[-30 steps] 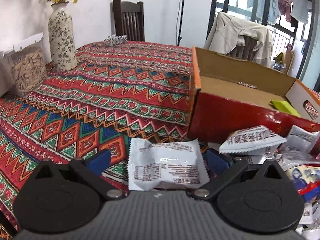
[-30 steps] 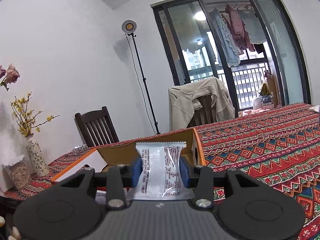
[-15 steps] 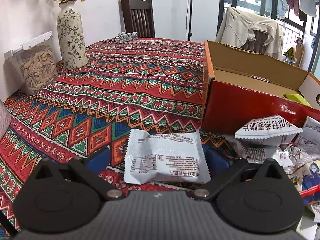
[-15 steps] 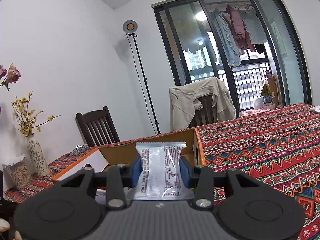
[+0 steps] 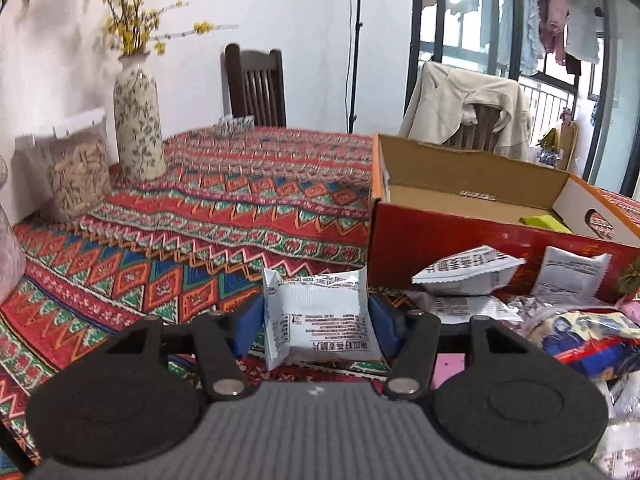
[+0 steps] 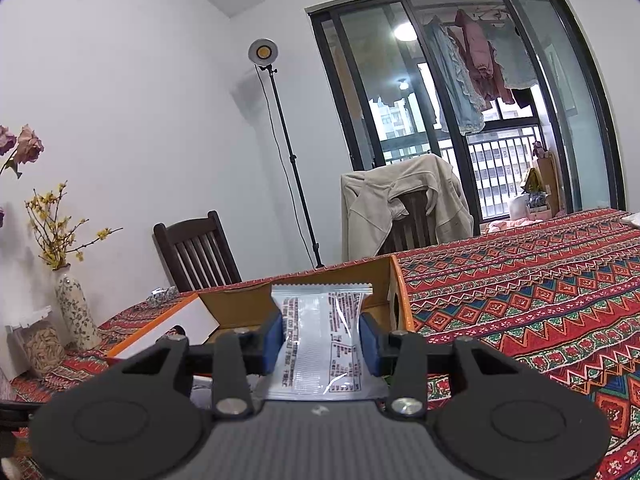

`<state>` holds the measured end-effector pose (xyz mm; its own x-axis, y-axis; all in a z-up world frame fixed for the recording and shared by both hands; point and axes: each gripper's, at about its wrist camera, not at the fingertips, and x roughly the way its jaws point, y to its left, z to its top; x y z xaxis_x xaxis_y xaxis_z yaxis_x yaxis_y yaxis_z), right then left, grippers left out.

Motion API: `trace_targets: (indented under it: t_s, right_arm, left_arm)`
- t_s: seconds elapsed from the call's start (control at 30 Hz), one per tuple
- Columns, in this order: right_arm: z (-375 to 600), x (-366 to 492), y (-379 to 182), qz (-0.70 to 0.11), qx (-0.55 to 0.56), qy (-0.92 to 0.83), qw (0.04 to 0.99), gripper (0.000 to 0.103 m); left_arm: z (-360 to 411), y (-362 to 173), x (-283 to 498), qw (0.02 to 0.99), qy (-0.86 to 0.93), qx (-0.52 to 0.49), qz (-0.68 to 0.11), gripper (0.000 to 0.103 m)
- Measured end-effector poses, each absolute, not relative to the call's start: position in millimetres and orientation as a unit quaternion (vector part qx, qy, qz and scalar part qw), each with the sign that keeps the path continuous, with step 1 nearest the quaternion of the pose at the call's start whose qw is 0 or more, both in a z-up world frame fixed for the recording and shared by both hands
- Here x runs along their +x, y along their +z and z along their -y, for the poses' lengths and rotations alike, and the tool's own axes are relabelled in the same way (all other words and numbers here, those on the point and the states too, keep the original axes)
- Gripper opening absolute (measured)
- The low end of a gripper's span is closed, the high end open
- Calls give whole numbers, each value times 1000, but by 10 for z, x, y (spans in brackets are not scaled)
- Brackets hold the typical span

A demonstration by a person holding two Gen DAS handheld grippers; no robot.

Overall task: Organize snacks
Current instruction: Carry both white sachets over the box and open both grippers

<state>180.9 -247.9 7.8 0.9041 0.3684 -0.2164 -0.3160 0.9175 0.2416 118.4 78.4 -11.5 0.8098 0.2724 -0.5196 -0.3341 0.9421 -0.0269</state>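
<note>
Left wrist view: the left gripper [image 5: 316, 320] is closing on a white snack packet [image 5: 320, 312] between its jaws, with the open cardboard box [image 5: 472, 200] ahead and right. The right gripper [image 6: 322, 342] is clenched on a clear-fronted packet [image 6: 322, 344] before that box. Judging by this, pickup is under way, and next each packet needs carrying over the rim.

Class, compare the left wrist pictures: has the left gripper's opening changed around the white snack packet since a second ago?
Yes. The left gripper is closing: its blue pads now flank the white snack packet closely, and the red box looks farther off.
</note>
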Motion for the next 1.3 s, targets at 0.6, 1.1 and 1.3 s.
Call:
trace_targets:
  t_s: [0.6, 1.1, 1.3]
  right_arm:
    - [2281, 1660, 303, -113, 48, 175, 977, 40]
    - [1947, 2295, 746, -123, 38, 153, 980, 40]
    - [1901, 2505, 563, -136, 53, 145, 979, 40]
  left_arm:
    - [-560, 541, 1196, 981, 97, -49, -161, 59]
    - [-202, 644, 1965, 983, 52, -79, -156, 59]
    - [-197, 498, 2177, 982, 55, -89, -155, 59]
